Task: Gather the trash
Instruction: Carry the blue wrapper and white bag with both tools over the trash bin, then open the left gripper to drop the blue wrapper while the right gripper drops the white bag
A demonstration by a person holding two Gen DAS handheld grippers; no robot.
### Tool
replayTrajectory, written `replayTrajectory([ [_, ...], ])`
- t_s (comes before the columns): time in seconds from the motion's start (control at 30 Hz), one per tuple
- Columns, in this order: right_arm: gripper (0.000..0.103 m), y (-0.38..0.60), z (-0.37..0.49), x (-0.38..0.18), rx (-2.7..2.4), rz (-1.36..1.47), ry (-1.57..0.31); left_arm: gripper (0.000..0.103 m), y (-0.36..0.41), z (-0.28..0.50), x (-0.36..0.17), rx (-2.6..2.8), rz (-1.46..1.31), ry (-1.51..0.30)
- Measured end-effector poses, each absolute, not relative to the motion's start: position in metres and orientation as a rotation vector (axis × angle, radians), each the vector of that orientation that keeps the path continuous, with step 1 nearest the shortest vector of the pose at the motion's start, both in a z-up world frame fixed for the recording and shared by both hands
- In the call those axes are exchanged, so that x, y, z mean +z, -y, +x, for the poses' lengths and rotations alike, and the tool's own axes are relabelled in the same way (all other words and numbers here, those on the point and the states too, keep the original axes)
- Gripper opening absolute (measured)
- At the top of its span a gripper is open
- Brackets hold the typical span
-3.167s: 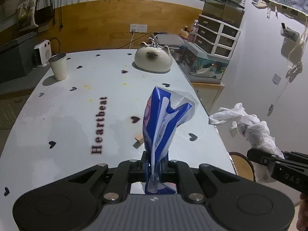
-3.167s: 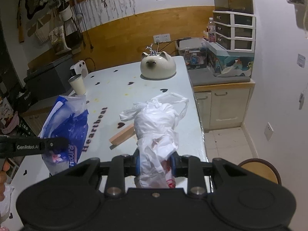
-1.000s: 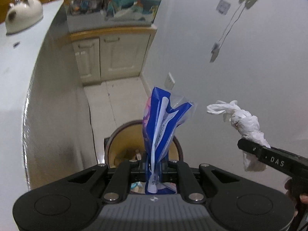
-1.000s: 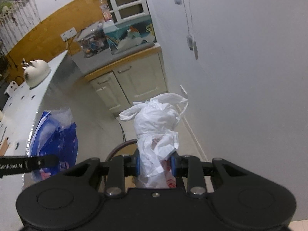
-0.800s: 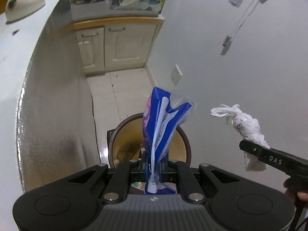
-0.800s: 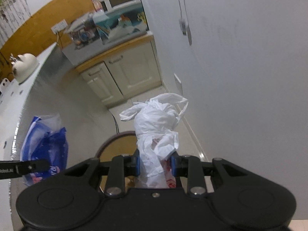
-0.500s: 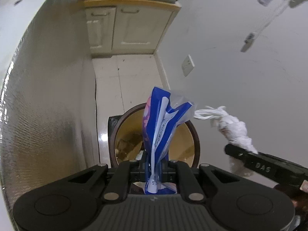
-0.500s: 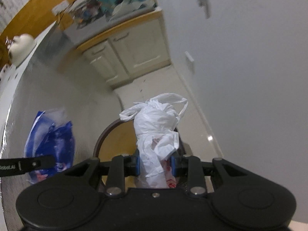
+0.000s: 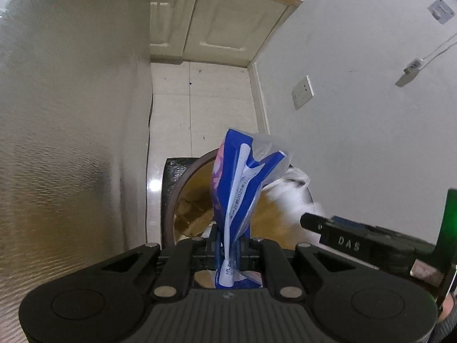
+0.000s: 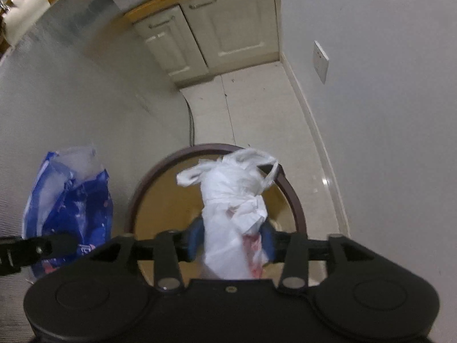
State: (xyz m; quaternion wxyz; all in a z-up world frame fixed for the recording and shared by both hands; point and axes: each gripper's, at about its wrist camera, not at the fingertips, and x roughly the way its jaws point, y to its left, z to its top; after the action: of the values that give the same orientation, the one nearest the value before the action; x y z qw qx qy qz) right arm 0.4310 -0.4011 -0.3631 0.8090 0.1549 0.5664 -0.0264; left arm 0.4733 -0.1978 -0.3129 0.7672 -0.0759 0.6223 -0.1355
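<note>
A round brown-rimmed trash bin [image 9: 182, 188] stands on the floor right below both grippers. My left gripper [image 9: 232, 237] is shut on a blue and white plastic wrapper [image 9: 242, 177], which sticks up over the bin's opening. My right gripper [image 10: 232, 237] is over the bin [image 10: 294, 200] and its jaws are opening. The knotted white plastic bag [image 10: 231, 200] is still between the blue pads [image 10: 195, 237], blurred and loose, with a gap at the left pad. In the right wrist view the wrapper [image 10: 68, 200] hangs at the left.
The silvery side of the table [image 9: 71, 114] rises close on the left of the bin. A white wall with a socket [image 9: 302, 93] is close on the right. Cream cabinet doors [image 9: 200, 20] close off the far end of the tiled floor [image 9: 200, 100]. A dark cable runs down beside the bin.
Both grippers have sunk toward the bin, which now looks larger and more central. The right jaws have spread off the white bag, which now blurs and sags. The left grip is unchanged.
</note>
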Motion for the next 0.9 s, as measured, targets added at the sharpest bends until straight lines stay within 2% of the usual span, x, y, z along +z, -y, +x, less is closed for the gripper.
replayTrajectory([
  [0.07, 0.06, 0.403, 0.43, -0.368, -0.083, 0.31, -1.22, 0.011, 0.201, 0.477, -0.322, -0.281, -0.185, -1.356],
  [0.17, 0.062, 0.411, 0.423, -0.373, -0.082, 0.332, -1.224, 0.013, 0.21, 0.48, -0.336, -0.276, -0.188, -1.369],
  [0.23, 0.062, 0.415, 0.418, -0.375, -0.089, 0.345, -1.229, 0.035, 0.217, 0.479, -0.348, -0.273, -0.162, -1.39],
  [0.3, 0.062, 0.419, 0.412, -0.378, -0.095, 0.361, -1.233, 0.048, 0.221, 0.476, -0.357, -0.251, -0.113, -1.407],
  [0.43, 0.062, 0.424, 0.399, -0.379, -0.095, 0.384, -1.242, 0.065, 0.222, 0.465, -0.365, -0.243, -0.046, -1.438],
  [0.67, 0.062, 0.428, 0.382, -0.37, -0.074, 0.389, -1.23, 0.075, 0.214, 0.447, -0.356, -0.244, 0.058, -1.422],
  [0.9, 0.067, 0.432, 0.377, -0.354, -0.047, 0.373, -1.199, 0.092, 0.211, 0.436, -0.339, -0.231, 0.07, -1.386],
])
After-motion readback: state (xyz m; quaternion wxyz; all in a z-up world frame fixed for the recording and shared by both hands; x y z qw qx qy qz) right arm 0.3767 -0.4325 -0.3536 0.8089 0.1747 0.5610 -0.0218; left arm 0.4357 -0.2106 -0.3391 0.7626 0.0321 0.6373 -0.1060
